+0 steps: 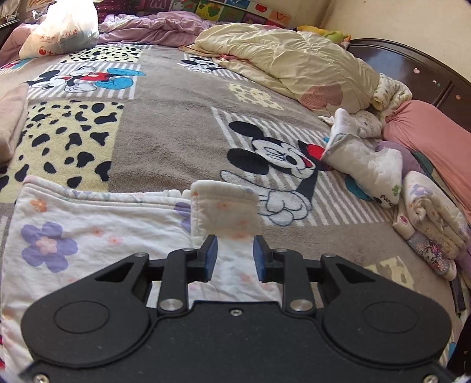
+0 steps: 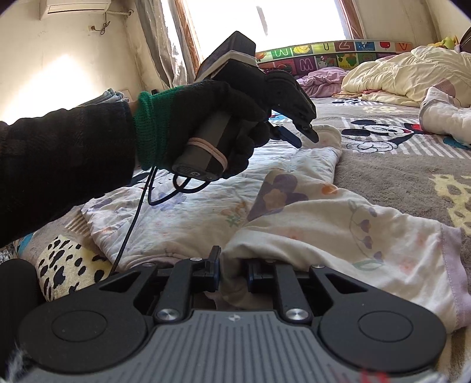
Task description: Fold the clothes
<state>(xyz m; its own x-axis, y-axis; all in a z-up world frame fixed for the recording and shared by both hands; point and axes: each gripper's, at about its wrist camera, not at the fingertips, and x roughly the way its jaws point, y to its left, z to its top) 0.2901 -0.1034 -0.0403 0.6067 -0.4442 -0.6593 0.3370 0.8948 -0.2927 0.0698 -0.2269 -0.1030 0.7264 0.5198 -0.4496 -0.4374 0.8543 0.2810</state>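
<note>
A white floral child's garment [image 1: 88, 224] lies spread on the cartoon-print bed blanket [image 1: 170, 126]. My left gripper [image 1: 235, 259] hovers over its sleeve end [image 1: 223, 206], jaws open, blue pads either side of the fabric without pinching it. In the right wrist view the same garment [image 2: 323, 224] lies rumpled, and my left gripper [image 2: 306, 137] shows above the sleeve end, held by a black-gloved hand. My right gripper [image 2: 232, 271] is shut on a bunched fold of the garment near its hem.
A cream quilt [image 1: 288, 64] and purple bedding [image 1: 164, 26] lie at the far side. Folded clothes [image 1: 429, 218], a white padded piece [image 1: 365, 162] and a pink pillow [image 1: 426, 138] sit at the right by the dark headboard [image 1: 412, 67]. A plastic bag [image 1: 64, 29] lies far left.
</note>
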